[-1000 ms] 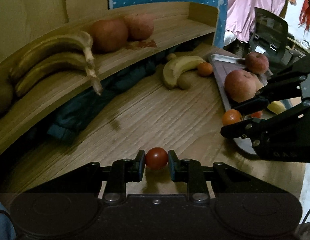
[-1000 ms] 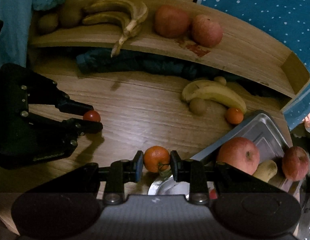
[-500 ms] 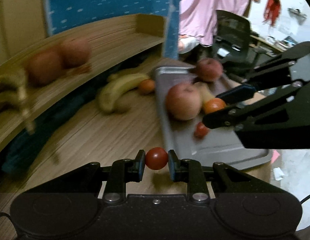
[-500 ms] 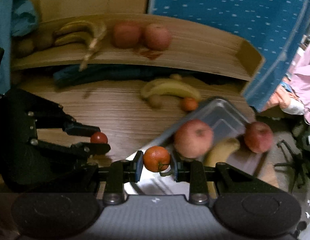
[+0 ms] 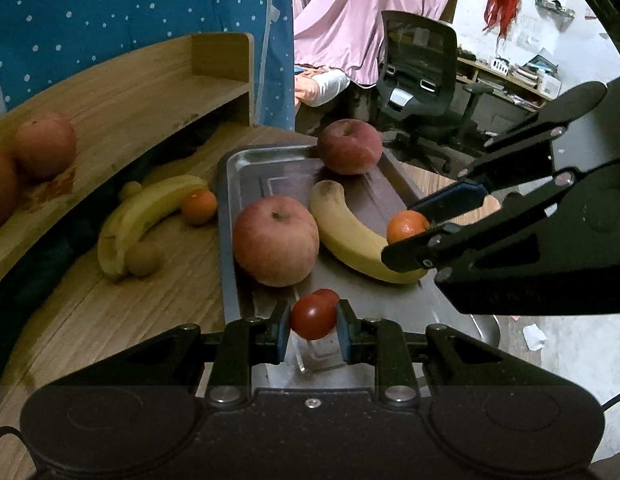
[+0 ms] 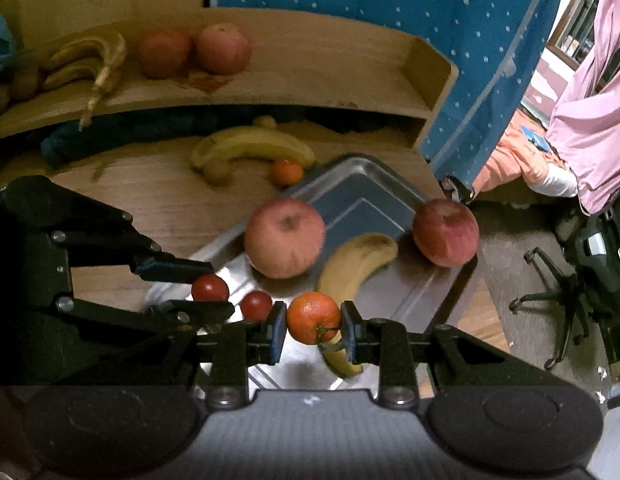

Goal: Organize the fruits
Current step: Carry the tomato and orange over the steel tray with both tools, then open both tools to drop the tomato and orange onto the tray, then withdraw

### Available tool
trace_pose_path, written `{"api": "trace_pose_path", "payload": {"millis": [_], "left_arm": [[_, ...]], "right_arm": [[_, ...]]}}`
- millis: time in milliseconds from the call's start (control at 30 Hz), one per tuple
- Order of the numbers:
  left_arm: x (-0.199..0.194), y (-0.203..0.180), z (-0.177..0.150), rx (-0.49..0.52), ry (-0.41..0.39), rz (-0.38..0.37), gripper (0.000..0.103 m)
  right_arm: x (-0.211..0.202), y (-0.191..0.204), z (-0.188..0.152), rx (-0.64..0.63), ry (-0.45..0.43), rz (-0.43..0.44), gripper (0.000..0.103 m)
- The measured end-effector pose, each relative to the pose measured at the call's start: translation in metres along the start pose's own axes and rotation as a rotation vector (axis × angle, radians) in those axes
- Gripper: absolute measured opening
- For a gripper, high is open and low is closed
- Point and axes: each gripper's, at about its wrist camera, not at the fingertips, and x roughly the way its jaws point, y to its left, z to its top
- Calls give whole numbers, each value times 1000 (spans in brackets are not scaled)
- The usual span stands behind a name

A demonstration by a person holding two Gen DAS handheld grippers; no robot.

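left gripper (image 5: 313, 322): jaws closed on a cherry tomato (image 5: 313, 317), held over the near end of the metal tray (image 5: 269, 168). right gripper (image 6: 314, 328): jaws closed on a tangerine (image 6: 313, 317) above the same tray. in the tray: two apples, one banana (image 5: 350, 232), a second tomato (image 6: 255, 305). no legible writing.

We see two apples (image 5: 275, 240) (image 5: 349, 146) and a banana (image 5: 350, 232) in the tray (image 5: 245, 162) on the table (image 5: 109, 312); left of the tray lie bananas (image 5: 145, 212) and a mandarin (image 5: 198, 207), with a shelf (image 5: 121, 100) behind.
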Motion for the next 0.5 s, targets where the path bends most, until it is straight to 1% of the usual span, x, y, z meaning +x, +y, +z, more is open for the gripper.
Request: {"api": "trace_pose_path", "payload": {"millis": [200,500], "left_arm": [[7,4,2,-17,23,29,26],[10,9,1,-29,40,56,26]], "right_arm": [[10,-5,-6,10,31,39,32],[18,-1,-10,8,56,68,32]]}}
